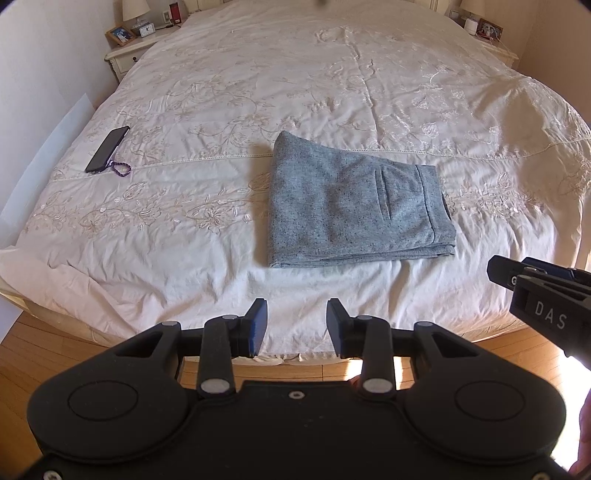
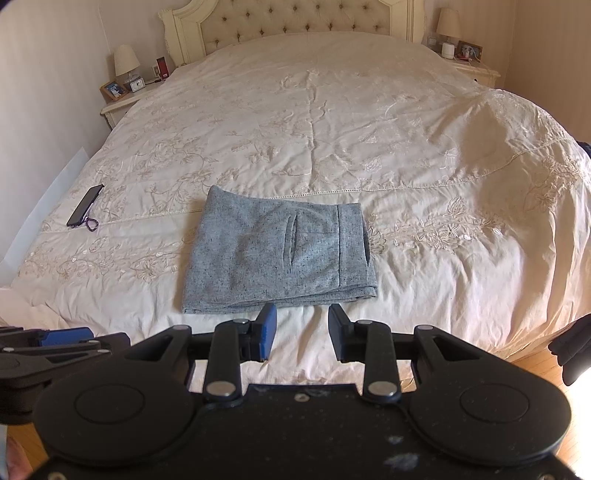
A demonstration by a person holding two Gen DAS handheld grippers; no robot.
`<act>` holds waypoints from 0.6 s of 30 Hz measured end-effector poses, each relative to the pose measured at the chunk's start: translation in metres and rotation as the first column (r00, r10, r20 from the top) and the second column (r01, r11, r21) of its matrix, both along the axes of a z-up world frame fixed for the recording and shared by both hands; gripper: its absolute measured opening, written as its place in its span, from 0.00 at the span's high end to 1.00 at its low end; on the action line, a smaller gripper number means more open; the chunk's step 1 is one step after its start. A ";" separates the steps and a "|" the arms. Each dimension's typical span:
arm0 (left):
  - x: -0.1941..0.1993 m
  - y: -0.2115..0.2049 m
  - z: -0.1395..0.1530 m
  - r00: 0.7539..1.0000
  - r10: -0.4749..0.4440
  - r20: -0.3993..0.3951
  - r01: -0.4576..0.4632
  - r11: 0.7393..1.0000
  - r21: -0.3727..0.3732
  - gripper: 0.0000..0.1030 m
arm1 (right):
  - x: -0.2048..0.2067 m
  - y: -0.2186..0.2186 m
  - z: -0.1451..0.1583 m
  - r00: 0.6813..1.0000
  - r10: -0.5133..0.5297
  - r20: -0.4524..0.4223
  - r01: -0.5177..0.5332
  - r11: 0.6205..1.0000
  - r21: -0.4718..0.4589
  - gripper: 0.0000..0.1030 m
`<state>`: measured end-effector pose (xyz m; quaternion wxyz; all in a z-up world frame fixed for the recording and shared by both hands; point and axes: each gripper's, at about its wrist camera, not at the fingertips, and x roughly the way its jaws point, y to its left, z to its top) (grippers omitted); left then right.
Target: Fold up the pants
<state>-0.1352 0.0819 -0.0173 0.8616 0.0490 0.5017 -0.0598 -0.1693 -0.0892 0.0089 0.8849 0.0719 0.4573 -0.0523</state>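
Observation:
Grey flecked pants [image 1: 354,203] lie folded into a compact rectangle on the cream embroidered bedspread [image 1: 332,92], back pocket and waistband facing up at the right. They also show in the right wrist view [image 2: 277,254]. My left gripper [image 1: 297,325] is open and empty, held back over the bed's near edge, apart from the pants. My right gripper [image 2: 303,330] is open and empty, just short of the pants' near edge. The right gripper also shows at the right edge of the left wrist view [image 1: 532,284].
A black phone [image 1: 107,148] with a purple strap lies on the bed at the left. Nightstands [image 2: 122,99] with lamps, frames and a clock flank the tufted headboard [image 2: 295,22]. Wooden floor [image 1: 37,343] runs along the bed's foot.

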 end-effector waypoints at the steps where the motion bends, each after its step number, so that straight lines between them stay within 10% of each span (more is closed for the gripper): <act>1: 0.000 0.000 0.000 1.000 -0.001 0.001 0.001 1.000 0.000 0.56 | 0.001 0.000 0.000 1.000 0.000 -0.004 0.000 1.000 -0.002 0.68; 18: 0.002 -0.001 -0.001 1.000 0.000 0.006 0.000 1.000 0.001 0.56 | 0.004 0.003 -0.002 1.000 -0.018 -0.012 0.018 1.000 0.001 0.68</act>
